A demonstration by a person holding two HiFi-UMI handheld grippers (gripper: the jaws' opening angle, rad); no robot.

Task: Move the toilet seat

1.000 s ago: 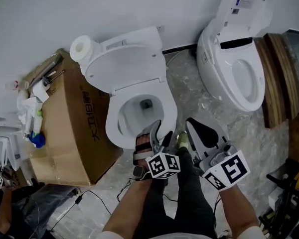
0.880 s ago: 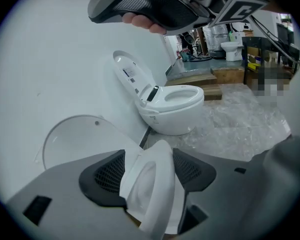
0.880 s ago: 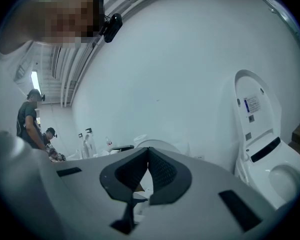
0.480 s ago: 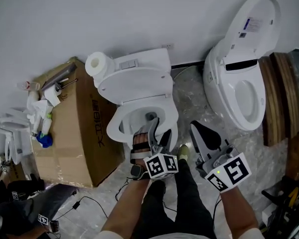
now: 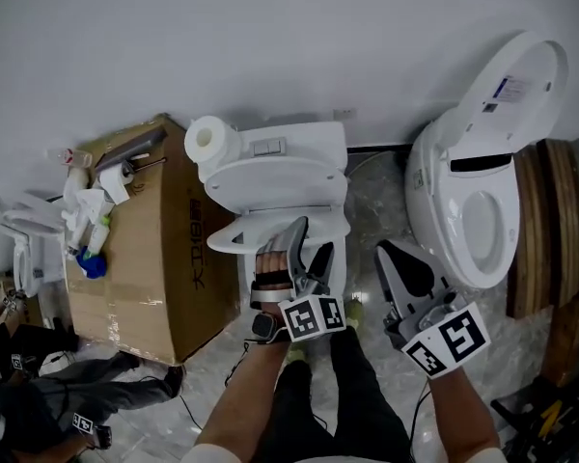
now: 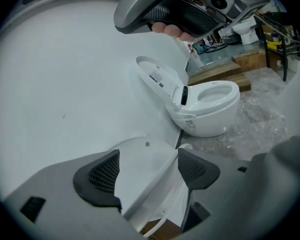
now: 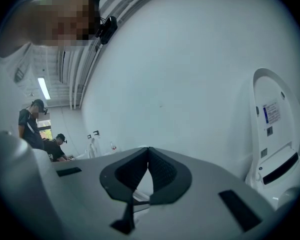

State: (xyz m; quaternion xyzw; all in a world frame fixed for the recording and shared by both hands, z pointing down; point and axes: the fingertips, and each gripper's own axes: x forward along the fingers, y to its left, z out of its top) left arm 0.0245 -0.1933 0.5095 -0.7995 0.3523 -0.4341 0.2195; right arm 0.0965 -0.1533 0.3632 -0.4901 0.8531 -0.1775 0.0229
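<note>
The white toilet (image 5: 288, 146) stands in the middle of the head view, its lid (image 5: 280, 177) up against the tank. The toilet seat (image 5: 256, 231) is tilted up from the bowl, close under the lid. My left gripper (image 5: 309, 239) reaches up at the seat's front edge. In the left gripper view the seat's edge (image 6: 150, 181) runs between the pads (image 6: 102, 176), and the jaws are opening, not pressing on it. My right gripper (image 5: 386, 254) hangs to the right of the bowl. In its own view it (image 7: 148, 166) is shut with nothing held.
A second toilet (image 5: 468, 205) with its lid (image 5: 516, 85) raised stands at the right, beside wooden boards (image 5: 550, 239). A cardboard box (image 5: 145, 258) with bottles and fittings on top flanks the toilet's left. A paper roll (image 5: 209, 141) sits on the tank. A person (image 5: 39, 394) crouches at the lower left.
The seat has swung up from lying flat on the bowl to near the lid, and now hides the bowl. My left gripper rose with it. The right gripper stayed put.
</note>
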